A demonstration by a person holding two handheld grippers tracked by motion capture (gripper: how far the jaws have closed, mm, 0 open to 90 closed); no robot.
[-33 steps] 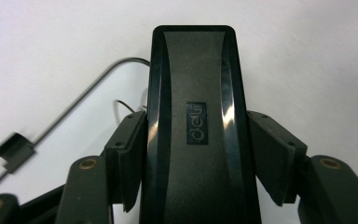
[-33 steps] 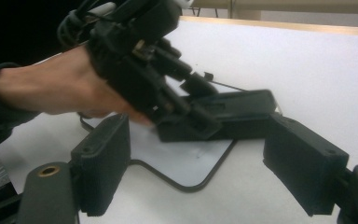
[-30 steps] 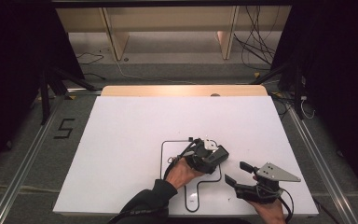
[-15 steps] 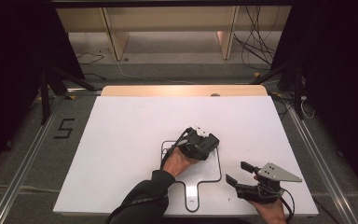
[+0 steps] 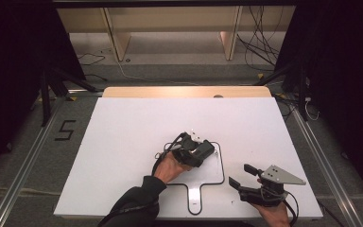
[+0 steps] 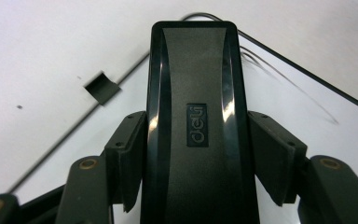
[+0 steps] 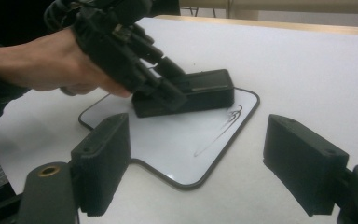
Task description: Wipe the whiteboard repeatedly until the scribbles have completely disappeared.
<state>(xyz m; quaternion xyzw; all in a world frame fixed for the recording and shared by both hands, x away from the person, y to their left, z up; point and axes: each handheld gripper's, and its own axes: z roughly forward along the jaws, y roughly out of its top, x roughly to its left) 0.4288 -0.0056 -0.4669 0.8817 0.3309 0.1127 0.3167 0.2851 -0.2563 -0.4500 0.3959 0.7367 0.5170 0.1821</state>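
A: 3 views, and each gives something the others lack. The left gripper view reads the embossed "deli" mark on the black eraser (image 6: 196, 126), clamped tight between the left gripper (image 6: 196, 154) pads (image 6: 130, 154).

B: The right gripper view gives the side: the eraser (image 7: 200, 91) is a long, glossy black block lying flat on the small whiteboard (image 7: 177, 140), with a thin pen scribble (image 7: 223, 123) just beside it.

A: And the right gripper (image 7: 198, 163)?

B: Its jaws stand wide apart with nothing between them, near the board's edge.

A: The high view places it all. The left gripper (image 5: 196, 150) rests over the upper part of the whiteboard (image 5: 217, 176), which has a black rim, rounded corners and a short handle toward the person. The right gripper (image 5: 246, 176) sits just beside the board, by the table's near edge.

B: The table (image 5: 132, 142) is white with a pale wooden strip at the far side. On the grey floor, a "5" in black tape (image 5: 64, 130) on the left, cables (image 5: 260, 45) beyond, dark surroundings.
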